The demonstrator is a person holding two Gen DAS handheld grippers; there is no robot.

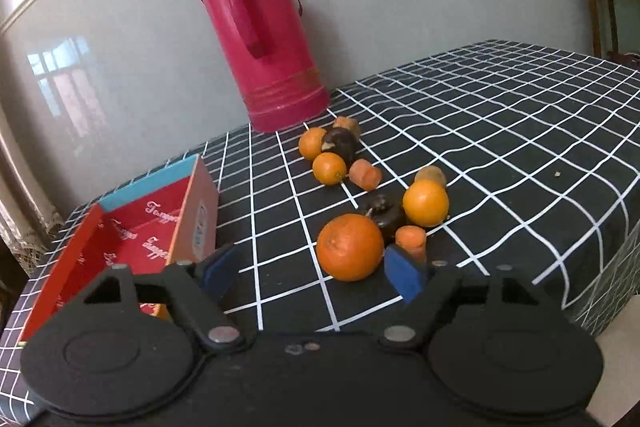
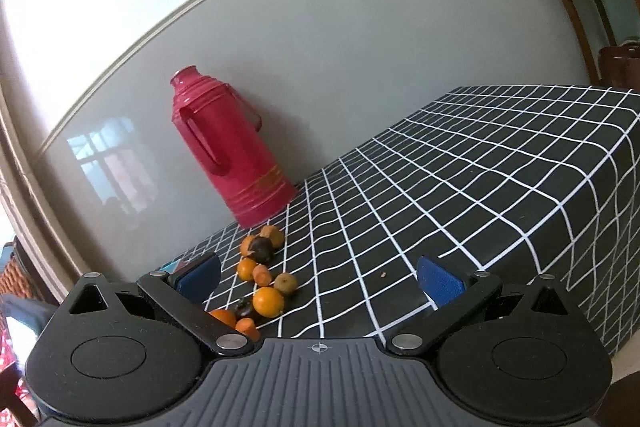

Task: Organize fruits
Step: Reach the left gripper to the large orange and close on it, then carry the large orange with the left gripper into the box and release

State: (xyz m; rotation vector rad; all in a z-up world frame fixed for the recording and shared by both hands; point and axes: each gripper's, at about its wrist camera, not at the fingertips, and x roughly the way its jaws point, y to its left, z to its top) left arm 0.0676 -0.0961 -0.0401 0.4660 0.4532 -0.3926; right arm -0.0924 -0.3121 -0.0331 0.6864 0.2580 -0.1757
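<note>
With both grippers, left [image 1: 312,269] and right [image 2: 320,281], showing released jaws, we found the box [image 1: 136,231] empty and all fruits [image 1: 350,247] on the tabletop [image 1: 500,131].

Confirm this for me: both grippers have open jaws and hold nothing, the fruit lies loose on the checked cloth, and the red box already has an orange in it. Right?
Not quite. The red box has no orange in it: what the left wrist view shows of its inside is bare. All four oranges, including the nearest orange, lie on the checked cloth. The rest stands: left gripper and right gripper have open jaws and hold nothing.
</note>
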